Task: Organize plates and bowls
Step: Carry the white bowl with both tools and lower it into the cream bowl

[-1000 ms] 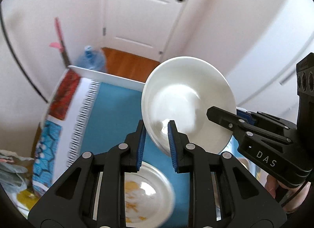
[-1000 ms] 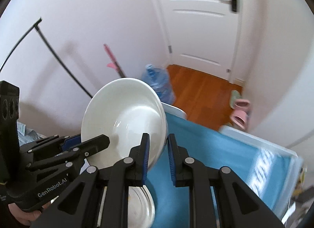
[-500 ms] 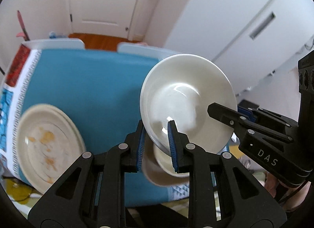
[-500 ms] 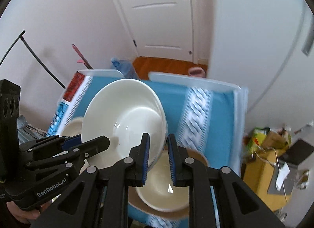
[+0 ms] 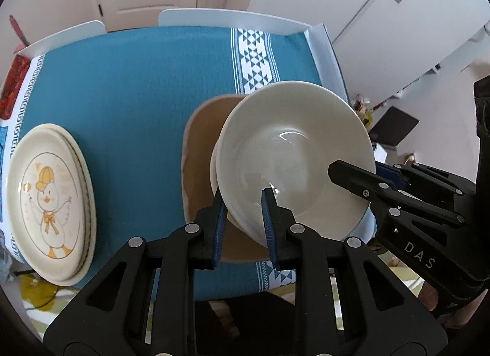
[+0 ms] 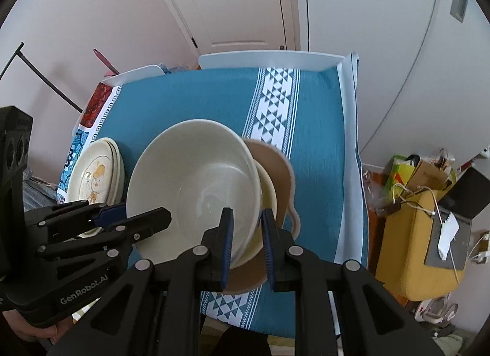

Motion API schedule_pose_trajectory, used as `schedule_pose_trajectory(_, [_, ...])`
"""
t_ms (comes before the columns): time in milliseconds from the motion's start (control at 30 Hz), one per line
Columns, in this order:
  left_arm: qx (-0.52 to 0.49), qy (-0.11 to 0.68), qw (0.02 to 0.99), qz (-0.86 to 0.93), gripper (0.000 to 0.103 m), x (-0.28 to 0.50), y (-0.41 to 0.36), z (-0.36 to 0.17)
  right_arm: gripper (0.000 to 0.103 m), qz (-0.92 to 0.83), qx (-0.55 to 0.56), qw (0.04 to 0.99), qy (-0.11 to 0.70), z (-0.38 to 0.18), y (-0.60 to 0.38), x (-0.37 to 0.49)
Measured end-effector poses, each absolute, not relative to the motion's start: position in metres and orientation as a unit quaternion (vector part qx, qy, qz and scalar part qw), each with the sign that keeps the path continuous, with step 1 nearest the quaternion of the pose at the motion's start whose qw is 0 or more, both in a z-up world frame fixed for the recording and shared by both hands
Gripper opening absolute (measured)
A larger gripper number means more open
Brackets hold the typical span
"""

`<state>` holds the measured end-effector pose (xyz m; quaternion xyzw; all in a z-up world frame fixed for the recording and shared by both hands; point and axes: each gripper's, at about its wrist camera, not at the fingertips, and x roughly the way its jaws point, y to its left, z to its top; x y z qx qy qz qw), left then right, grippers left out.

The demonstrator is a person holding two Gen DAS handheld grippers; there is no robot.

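Both grippers hold one large white bowl (image 5: 294,153) by opposite rims. My left gripper (image 5: 243,218) is shut on its near rim, and my right gripper (image 6: 246,235) is shut on its right rim. The bowl (image 6: 196,184) hangs tilted just above a smaller cream bowl (image 6: 268,190) that sits in a brown bowl (image 5: 202,153) on the table. The brown bowl also shows in the right wrist view (image 6: 280,169). A stack of cream plates (image 5: 50,202) with a duck picture lies at the table's left edge; it also shows in the right wrist view (image 6: 95,172).
The table has a blue cloth (image 5: 128,86) with a white patterned band (image 6: 272,104). White chair backs (image 5: 232,20) stand along the far side. A yellow box with clutter (image 6: 419,233) stands on the floor to the right.
Both grippers have tilted down and carried the white bowl lower, over the nested bowls. The plate stack now lies further left in view.
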<state>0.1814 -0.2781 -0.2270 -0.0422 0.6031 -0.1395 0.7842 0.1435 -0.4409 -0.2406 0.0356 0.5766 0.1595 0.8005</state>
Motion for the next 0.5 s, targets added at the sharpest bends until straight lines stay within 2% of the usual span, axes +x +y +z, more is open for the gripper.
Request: schedule_pose_trajectory(500, [0.006, 0.609, 0.782, -0.129, 0.02, 0.187, -0.287, -0.236, 0.017, 0.159, 0.024, 0.795, 0.585, -0.257, -0.434, 0.141])
